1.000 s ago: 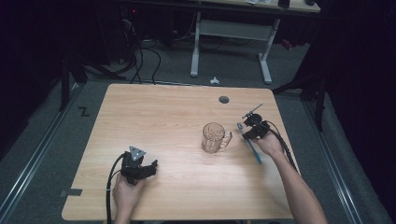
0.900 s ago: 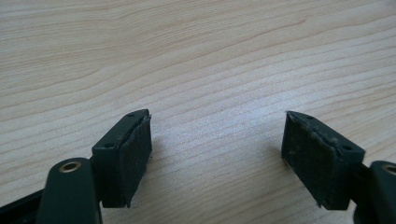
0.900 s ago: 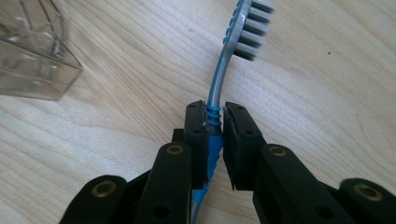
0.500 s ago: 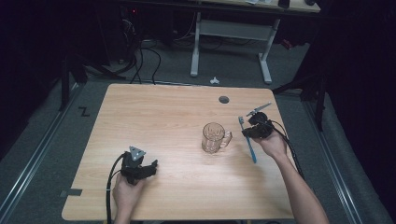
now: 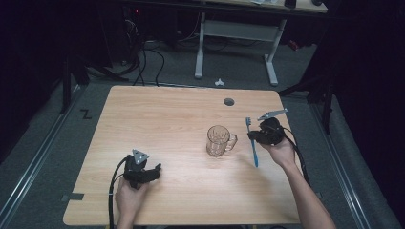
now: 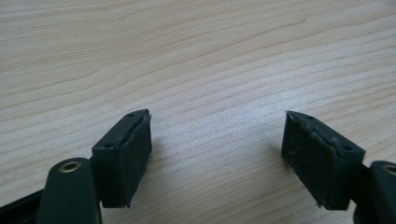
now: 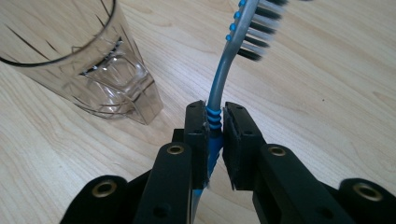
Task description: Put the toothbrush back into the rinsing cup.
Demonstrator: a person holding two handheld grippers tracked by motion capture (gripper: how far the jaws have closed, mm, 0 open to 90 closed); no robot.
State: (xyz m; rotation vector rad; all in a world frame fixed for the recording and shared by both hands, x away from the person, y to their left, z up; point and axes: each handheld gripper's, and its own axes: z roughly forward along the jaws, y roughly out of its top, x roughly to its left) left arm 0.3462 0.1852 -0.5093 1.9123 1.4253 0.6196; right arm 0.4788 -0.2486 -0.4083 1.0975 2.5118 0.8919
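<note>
A clear glass mug (image 5: 218,140) with a handle stands upright on the wooden table (image 5: 181,119), right of centre. Just right of it my right gripper (image 5: 253,137) is shut on a blue toothbrush (image 5: 252,143), held off the table with its bristle head pointing away from the person. In the right gripper view the pads clamp the ribbed blue neck of the toothbrush (image 7: 215,119), and the mug (image 7: 88,56) stands to the left. My left gripper (image 5: 154,170) rests low at the table's front left, open, with bare wood between its fingers (image 6: 128,154).
A round cable hole (image 5: 229,101) sits near the table's far edge. Beyond the table are a white desk frame (image 5: 236,43) and cables on the floor. The table's right edge (image 5: 291,143) lies close to my right hand.
My right gripper has lifted the toothbrush off the table and carried it back and to the right, turning it nearly upright. The left gripper and the mug have stayed put.
</note>
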